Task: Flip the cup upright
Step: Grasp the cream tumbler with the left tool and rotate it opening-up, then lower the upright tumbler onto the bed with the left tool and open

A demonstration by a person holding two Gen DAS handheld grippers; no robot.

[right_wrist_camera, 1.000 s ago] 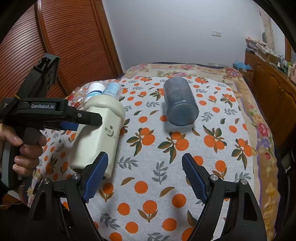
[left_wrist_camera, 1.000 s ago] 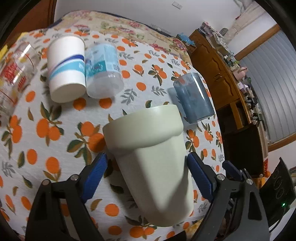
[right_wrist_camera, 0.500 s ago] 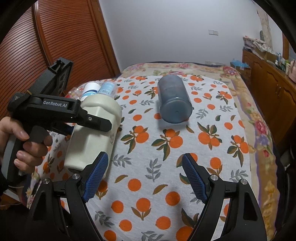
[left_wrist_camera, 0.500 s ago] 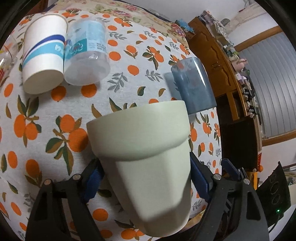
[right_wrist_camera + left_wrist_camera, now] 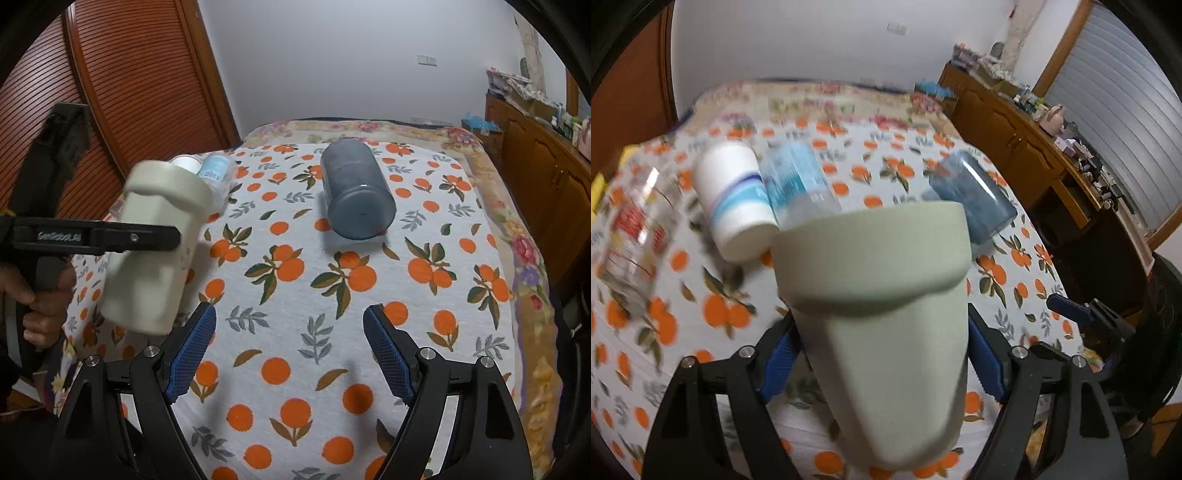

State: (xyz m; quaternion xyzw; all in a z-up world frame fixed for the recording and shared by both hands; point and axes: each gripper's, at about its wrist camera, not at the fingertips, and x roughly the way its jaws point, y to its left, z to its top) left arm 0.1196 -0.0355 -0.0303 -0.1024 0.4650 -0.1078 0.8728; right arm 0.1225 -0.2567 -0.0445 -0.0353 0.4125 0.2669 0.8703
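Left hand-held gripper (image 5: 882, 362) is clamped on the pale green cup (image 5: 882, 314), its blue pads pressed against opposite sides of the body just below the thick rim band. That low, side-on hold looks chosen so the cup can be swung about the pads' line without slipping. In the right wrist view the same cup (image 5: 155, 247) hangs clear above the orange-print cloth (image 5: 295, 295), wide rim up and tilted a little away from the holder, base lowest. I judge the flip nearly done, with setting down on the base left to do.

Right hand-held gripper (image 5: 286, 350) is spread wide with nothing between its pads, hovering low over the cloth; it seems kept back so the left has room.

Ahead of the left hand-held gripper, beyond the cup's rim, lie a white paper cup (image 5: 738, 199) with a blue stripe and a clear plastic cup (image 5: 798, 181) with a blue label, side by side and touching. Ahead and to its right lies a dark blue tumbler (image 5: 971, 199) on its side. Far to its left a clear printed glass (image 5: 631, 236) shows, blurred.
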